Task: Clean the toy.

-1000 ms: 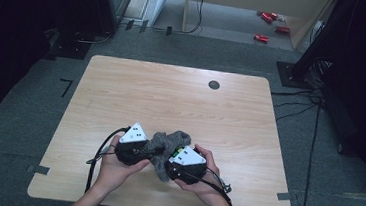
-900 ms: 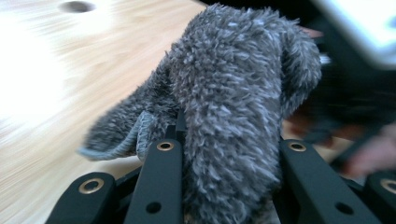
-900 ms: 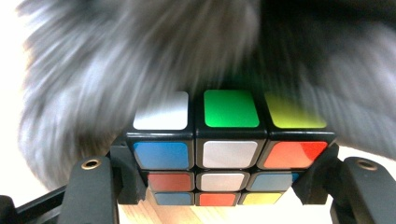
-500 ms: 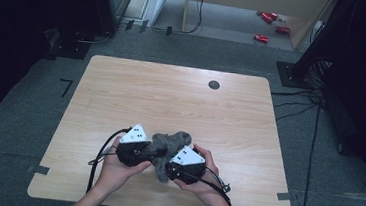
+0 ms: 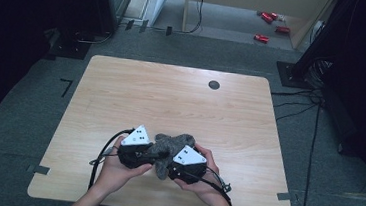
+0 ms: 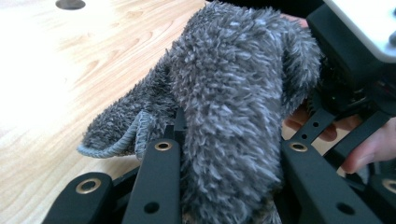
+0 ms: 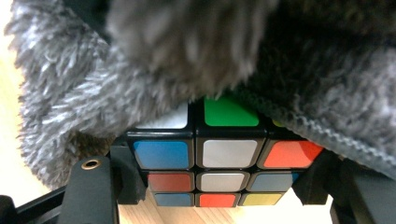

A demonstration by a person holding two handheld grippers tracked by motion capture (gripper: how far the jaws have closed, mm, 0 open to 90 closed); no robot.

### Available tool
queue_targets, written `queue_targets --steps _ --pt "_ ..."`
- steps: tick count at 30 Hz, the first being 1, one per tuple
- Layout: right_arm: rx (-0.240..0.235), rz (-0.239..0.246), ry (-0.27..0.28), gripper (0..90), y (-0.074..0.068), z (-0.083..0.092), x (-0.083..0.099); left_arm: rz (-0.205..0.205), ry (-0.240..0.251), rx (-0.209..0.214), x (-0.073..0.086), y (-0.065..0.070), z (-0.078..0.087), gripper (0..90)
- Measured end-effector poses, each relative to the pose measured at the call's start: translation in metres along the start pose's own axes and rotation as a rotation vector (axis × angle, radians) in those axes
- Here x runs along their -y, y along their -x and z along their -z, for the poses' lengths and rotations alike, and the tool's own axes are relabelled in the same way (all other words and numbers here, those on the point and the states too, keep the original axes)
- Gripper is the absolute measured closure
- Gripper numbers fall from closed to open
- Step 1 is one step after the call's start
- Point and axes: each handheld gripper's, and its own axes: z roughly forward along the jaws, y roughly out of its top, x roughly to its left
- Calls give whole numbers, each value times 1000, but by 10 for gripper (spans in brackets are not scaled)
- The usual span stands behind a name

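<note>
A: High view first — both grippers meet near the table's (image 5: 121, 92) front edge, about midway along it, with a grey fluffy cloth (image 5: 169, 149) bunched between them.

B: And the jaws?

A: The left gripper (image 6: 229, 154) is pinching a thick fold of the cloth. The right gripper (image 7: 219, 186) is clamped on a puzzle cube (image 7: 219, 158), one jaw against each side.

B: How far along would you say?

A: Partway, I'd judge. The cloth drapes over the cube's top, but the near face and its coloured stickers are uncovered, so the wiping or wrapping isn't finished.

B: What does the cloth look like?

A: Shaggy, deep-piled grey, with a stitched hem at one edge; soft and crumpled, not spread flat.
</note>
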Motion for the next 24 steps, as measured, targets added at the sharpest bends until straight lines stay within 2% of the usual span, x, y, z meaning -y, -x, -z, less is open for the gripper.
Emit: queue_targets --steps 2,3,4,5,6,9,10,11,13,14,15,16,17,18,21,22,24 --pt "10 2 -11 348 0 0 1 23 -25 -44 2 -5 -1 724" --pt "15 8 -21 347 0 0 1 39 -36 -84 4 -10 -2 727" --pt "16 7 -26 348 -1 -1 2 50 -41 -97 6 -13 -2 728" --pt "17 5 -30 348 -1 -2 3 55 -41 -89 7 -14 -1 729" --pt "13 12 -29 348 -1 -3 3 44 -37 -83 7 -12 -1 731" --pt "8 4 -24 347 -2 -3 2 -60 -39 -13 1 6 -2 730" --pt "10 8 -22 347 -1 -3 2 -79 -42 -19 0 9 -3 730" --pt "12 9 -22 347 -1 -2 2 -80 -51 -30 -1 10 -4 730" --pt "18 12 -25 348 0 -2 2 -46 -62 -62 0 4 -5 731" --pt "24 10 -33 348 0 -2 3 -33 -81 -116 3 -2 -5 731" --pt "26 21 -38 348 -1 -3 4 -34 -96 -150 5 -4 -5 733" --pt "19 13 -37 348 -1 -3 4 -20 -97 -159 7 -7 -4 733" --pt "20 9 -38 348 -1 -4 4 -8 -93 -148 7 -9 -3 733" --pt "19 12 -37 348 -2 -4 4 -17 -77 -134 7 -7 -2 734" --pt "2 1 -15 347 -1 -2 2 -68 -48 -84 1 3 1 735" --pt "2 0 -9 347 0 -1 2 -75 -47 -77 0 5 0 734" --pt "0 -2 -4 348 2 1 2 -70 -51 -94 -1 5 -1 733"
